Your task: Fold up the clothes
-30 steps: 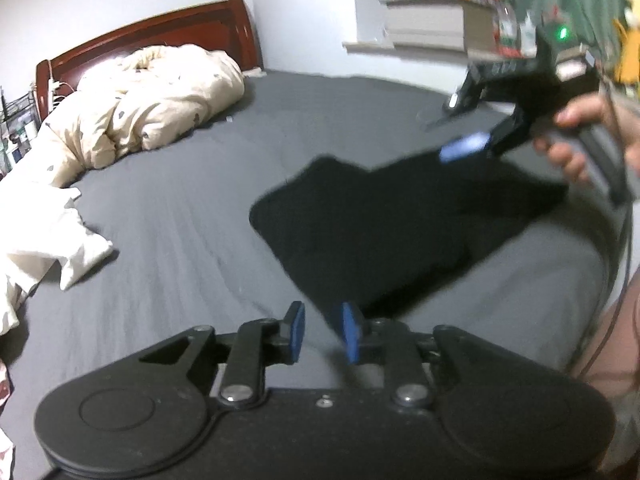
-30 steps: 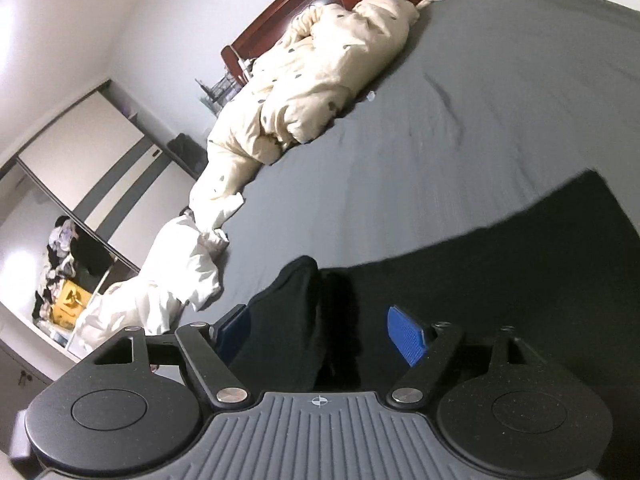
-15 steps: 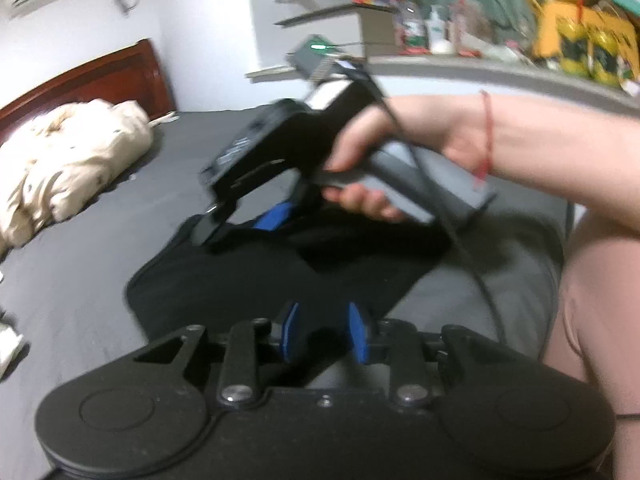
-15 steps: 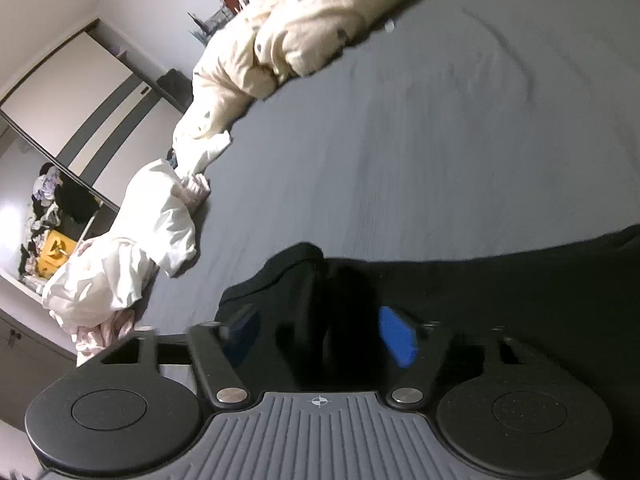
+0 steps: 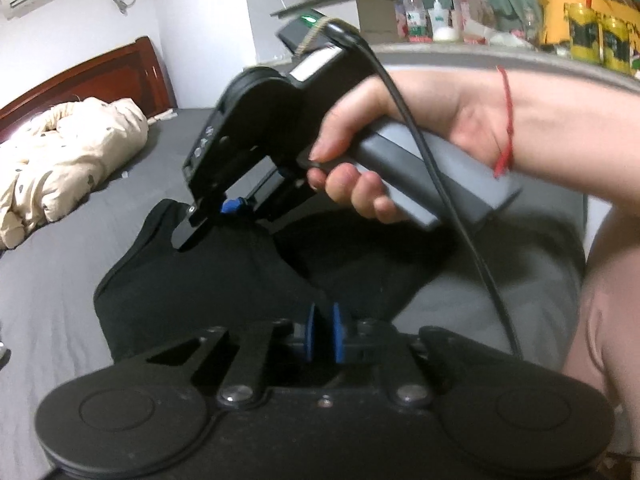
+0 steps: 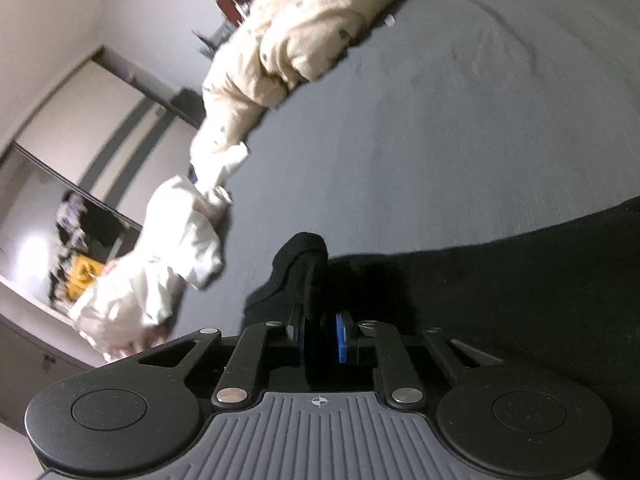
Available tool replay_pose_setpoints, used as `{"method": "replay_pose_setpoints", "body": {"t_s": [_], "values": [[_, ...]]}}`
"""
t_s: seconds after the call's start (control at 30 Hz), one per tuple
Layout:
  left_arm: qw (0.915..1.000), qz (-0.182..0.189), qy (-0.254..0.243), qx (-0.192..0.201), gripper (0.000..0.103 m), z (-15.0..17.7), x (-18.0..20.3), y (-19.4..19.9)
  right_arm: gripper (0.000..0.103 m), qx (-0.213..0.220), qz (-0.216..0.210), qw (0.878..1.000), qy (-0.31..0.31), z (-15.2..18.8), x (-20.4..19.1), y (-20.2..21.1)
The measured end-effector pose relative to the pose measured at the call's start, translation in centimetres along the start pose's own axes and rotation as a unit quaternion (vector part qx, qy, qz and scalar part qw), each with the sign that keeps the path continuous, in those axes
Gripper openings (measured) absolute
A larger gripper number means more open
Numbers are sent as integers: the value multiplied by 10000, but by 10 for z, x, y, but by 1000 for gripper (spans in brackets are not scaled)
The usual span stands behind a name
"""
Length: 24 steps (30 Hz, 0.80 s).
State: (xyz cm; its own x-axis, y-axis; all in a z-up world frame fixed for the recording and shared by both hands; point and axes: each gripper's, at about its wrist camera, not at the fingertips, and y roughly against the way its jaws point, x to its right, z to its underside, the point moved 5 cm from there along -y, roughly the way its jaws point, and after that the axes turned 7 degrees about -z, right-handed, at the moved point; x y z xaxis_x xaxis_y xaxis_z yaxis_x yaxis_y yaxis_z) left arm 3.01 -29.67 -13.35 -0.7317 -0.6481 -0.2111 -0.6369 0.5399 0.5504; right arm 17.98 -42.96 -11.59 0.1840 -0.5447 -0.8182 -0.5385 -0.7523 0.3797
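Since the earlier frames the right gripper (image 6: 320,338) has swung in from the far side of the bed to just ahead of the left one, and its blue pads, spread apart a second ago, have pinched shut on a ridge of the black garment (image 5: 192,280). The left gripper (image 5: 321,338) has also narrowed: its pads now stand nearly together with only a thin slit between them, and whether cloth sits in that slit cannot be told.

In the left wrist view the person's right hand (image 5: 360,160) wraps the grey handle (image 5: 436,176), forefinger on the trigger, wrist cocked so that the tool points down and to the left; a red string (image 5: 506,120) circles the wrist and a black cable (image 5: 440,200) loops off the tool's back. The garment lies spread on the grey bedsheet (image 6: 440,128), one edge pulled up into a peak at the right gripper's pads.

Beyond the garment's far edge the sheet runs bare to the cream duvet (image 5: 68,156) heaped against the dark wooden headboard (image 5: 92,80). A cluttered shelf (image 5: 460,20) lies behind the hand; its package labels are too blurred to read.
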Motion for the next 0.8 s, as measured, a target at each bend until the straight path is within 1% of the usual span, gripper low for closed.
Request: {"method": "replay_pose_setpoints", "body": {"t_s": [0.13, 0.2, 0.27, 0.33, 0.5, 0.57, 0.7, 0.77, 0.8], "values": [[9995, 135, -3, 270, 10, -16, 6, 8, 12, 274, -121, 9995, 55, -6, -8, 22], [9991, 203, -37, 371, 10, -24, 11, 6, 12, 337, -58, 9994, 14, -7, -4, 28], [9989, 257, -58, 386, 10, -27, 16, 0, 12, 366, 36, 9993, -58, -8, 3, 30], [9991, 288, -45, 305, 10, -25, 24, -6, 12, 394, 130, 9991, -130, -9, 10, 33], [9996, 265, 67, -89, 11, -14, 31, -26, 13, 451, 378, 9977, -325, -11, 27, 38], [9994, 283, 97, -148, 11, -10, 31, -26, 13, 406, 536, 9968, -442, -9, 34, 35], [9993, 325, 111, -168, 11, -5, 31, -24, 15, 374, 751, 9961, -287, -10, 33, 40], [9991, 357, 180, -143, 12, -4, 29, -20, 33, 358, 858, 9954, -209, -10, 33, 43], [9990, 372, 226, -95, 12, -4, 27, -15, 36, 388, 905, 9950, -154, -11, 32, 45]]}}
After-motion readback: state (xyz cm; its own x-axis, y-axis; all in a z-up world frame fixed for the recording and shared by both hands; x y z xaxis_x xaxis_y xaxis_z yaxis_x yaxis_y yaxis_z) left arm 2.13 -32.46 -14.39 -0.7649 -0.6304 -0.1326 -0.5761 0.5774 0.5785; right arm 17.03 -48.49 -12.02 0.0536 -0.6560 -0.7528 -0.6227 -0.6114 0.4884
